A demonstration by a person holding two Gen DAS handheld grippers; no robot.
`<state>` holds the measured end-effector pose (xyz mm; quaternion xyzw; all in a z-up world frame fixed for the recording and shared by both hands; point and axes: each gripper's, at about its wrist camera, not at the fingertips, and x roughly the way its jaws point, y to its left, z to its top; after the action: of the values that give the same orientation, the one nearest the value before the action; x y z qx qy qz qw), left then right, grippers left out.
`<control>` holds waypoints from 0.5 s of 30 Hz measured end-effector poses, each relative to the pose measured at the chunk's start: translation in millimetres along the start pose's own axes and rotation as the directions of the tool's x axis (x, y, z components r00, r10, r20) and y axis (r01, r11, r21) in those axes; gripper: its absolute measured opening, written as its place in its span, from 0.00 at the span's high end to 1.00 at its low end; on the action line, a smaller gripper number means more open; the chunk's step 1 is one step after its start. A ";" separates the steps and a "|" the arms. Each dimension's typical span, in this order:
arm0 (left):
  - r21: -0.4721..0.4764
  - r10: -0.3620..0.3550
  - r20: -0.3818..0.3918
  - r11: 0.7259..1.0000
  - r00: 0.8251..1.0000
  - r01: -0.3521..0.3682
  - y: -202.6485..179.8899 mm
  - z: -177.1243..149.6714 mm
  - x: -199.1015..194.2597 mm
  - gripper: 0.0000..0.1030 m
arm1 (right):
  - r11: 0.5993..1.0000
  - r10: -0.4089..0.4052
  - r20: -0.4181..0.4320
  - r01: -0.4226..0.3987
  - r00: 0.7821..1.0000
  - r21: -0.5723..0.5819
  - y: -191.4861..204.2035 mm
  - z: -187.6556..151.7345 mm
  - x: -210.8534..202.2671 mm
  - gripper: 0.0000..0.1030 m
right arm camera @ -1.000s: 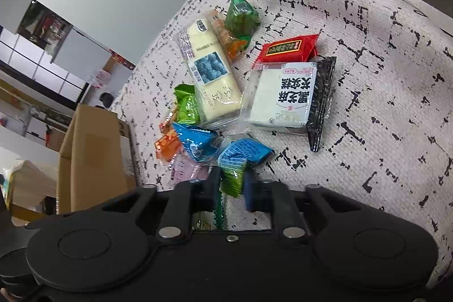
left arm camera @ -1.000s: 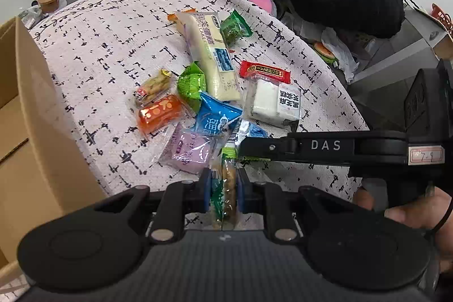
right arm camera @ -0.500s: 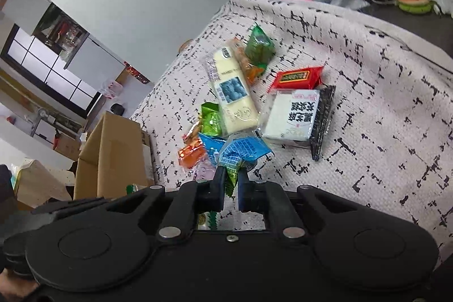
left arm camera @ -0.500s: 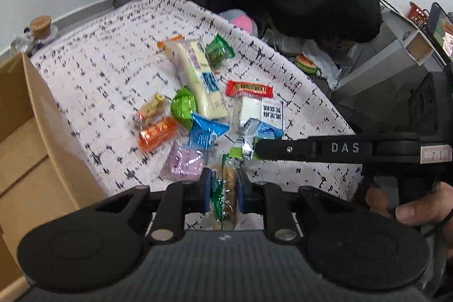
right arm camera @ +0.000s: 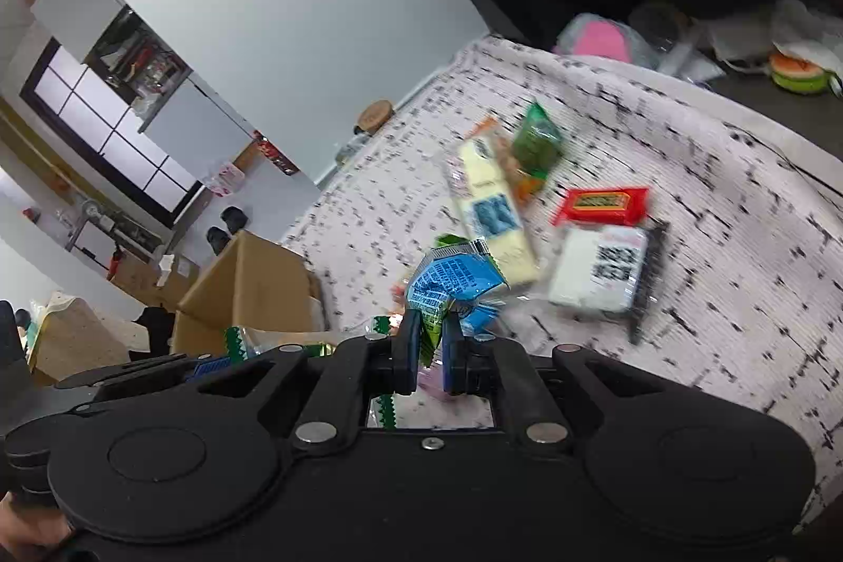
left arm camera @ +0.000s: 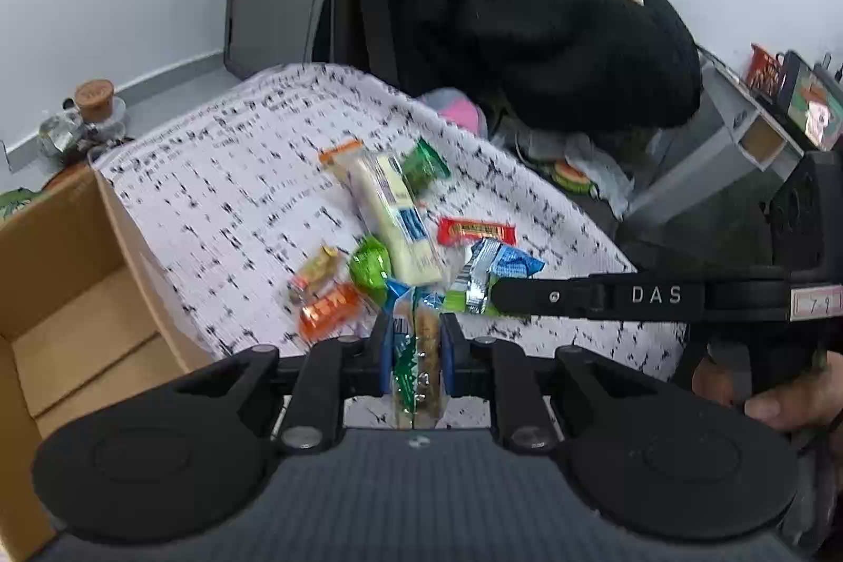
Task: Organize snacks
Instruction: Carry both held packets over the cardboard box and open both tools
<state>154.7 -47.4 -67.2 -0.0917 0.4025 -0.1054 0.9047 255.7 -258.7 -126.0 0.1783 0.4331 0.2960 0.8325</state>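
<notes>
My left gripper (left arm camera: 416, 325) is shut on a clear green-edged cracker packet (left arm camera: 419, 367) and holds it above the near edge of the patterned cloth (left arm camera: 237, 183). My right gripper (right arm camera: 432, 341) is shut on a blue and green snack packet (right arm camera: 453, 283), lifted off the cloth; it also shows in the left wrist view (left arm camera: 492, 269). On the cloth lie a long pale yellow bar (left arm camera: 392, 214), a red packet (left arm camera: 474, 231), a green candy (left arm camera: 371, 269), an orange packet (left arm camera: 329, 306) and a white packet (right arm camera: 600, 267).
An open cardboard box (left arm camera: 68, 298) stands at the left of the cloth; it also shows in the right wrist view (right arm camera: 247, 288). A black coat (left arm camera: 527, 9) hangs behind the table. Clutter and a grey shelf (left arm camera: 737, 140) are to the right.
Both grippers have risen and pulled back from the pile with their packets. The right gripper closed on the blue and green packet and lifted it off the cloth.
</notes>
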 end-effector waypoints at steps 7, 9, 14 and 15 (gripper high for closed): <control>0.002 0.046 0.073 0.999 0.996 -0.046 7.9 9.9 -25.5 0.83 | 0.999 0.040 0.029 -0.039 0.999 -0.025 27.7 14.3 -0.4 0.92; -0.011 0.056 0.087 0.998 0.995 -0.056 13.7 11.4 -31.4 0.83 | 0.998 0.052 0.034 -0.051 0.998 -0.039 37.5 18.3 1.5 0.92; -0.044 0.091 0.127 0.995 0.988 -0.086 29.5 14.1 -49.9 0.83 | 0.994 0.090 0.043 -0.087 0.995 -0.068 60.7 22.9 7.0 0.92; -0.053 0.101 0.133 0.994 0.986 -0.095 34.0 14.6 -53.7 0.83 | 0.993 0.099 0.042 -0.096 0.994 -0.075 66.1 23.1 8.8 0.92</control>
<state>134.4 0.6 -28.1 -0.0998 0.3467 -0.0451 0.9315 256.4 -203.6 -81.9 0.1757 0.3937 0.3476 0.8327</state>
